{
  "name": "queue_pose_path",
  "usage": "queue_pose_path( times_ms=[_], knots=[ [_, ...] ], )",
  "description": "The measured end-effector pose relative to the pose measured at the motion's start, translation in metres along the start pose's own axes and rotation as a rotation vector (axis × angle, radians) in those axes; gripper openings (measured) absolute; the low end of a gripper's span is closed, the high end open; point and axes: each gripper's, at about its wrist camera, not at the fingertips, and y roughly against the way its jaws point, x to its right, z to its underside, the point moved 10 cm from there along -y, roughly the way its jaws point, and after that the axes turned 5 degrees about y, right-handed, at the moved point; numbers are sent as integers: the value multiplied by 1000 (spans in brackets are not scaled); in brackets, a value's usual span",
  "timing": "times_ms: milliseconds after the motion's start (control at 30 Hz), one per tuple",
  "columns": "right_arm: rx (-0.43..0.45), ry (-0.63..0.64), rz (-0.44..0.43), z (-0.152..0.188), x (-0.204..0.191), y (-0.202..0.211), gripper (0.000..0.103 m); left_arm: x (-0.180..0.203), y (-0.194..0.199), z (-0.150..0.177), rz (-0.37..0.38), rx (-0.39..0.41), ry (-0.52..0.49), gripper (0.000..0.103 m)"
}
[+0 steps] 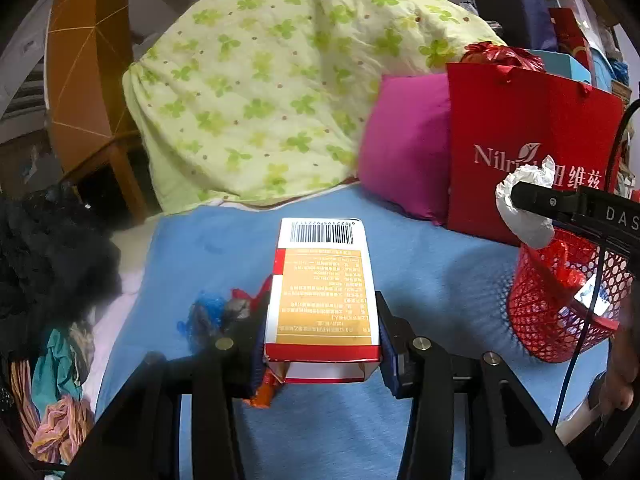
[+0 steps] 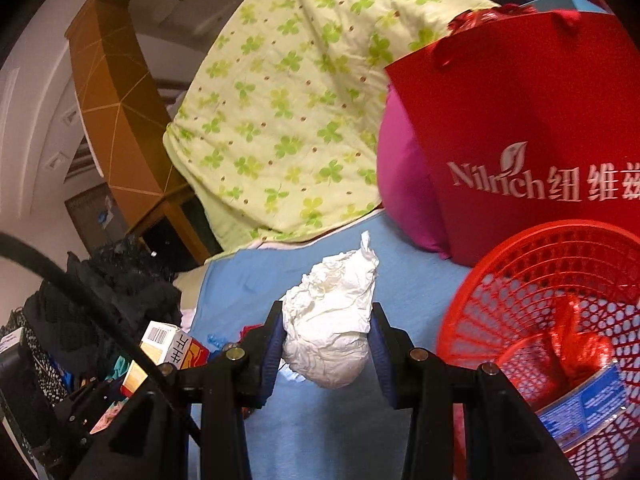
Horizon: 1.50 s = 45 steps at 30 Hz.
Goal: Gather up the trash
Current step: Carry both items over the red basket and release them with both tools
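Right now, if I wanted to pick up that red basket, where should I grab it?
Probably by the rim. The red basket stands upright on the blue blanket with its open top up, so come from above and pinch the rim on the side nearest you. Its mesh wall is wide and round, likely too big for a gripper to span, and trash already lies inside.

Dim, warm indoor lighting in both fisheye views; strong barrel distortion and black vignetting at edges; near foreground soft, colours oversaturated, shadows diffuse.
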Motion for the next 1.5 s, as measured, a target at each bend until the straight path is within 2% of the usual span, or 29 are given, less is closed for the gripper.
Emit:
queue_pose_path(
  times_ms=[433,833,1333,1500],
  knots=[
    [69,-92,54,-14,58,37,43,58,11,-25,44,34,-68,47],
    [114,-194,90,-19,112,67,43,113,18,-37,114,47,-125,48],
    [163,-306,130,-22,159,93,45,189,20,-45,362,20,-112,49],
    [162,-363,125,-20,172,95,45,206,17,-40,419,9,-108,49]
  ],
)
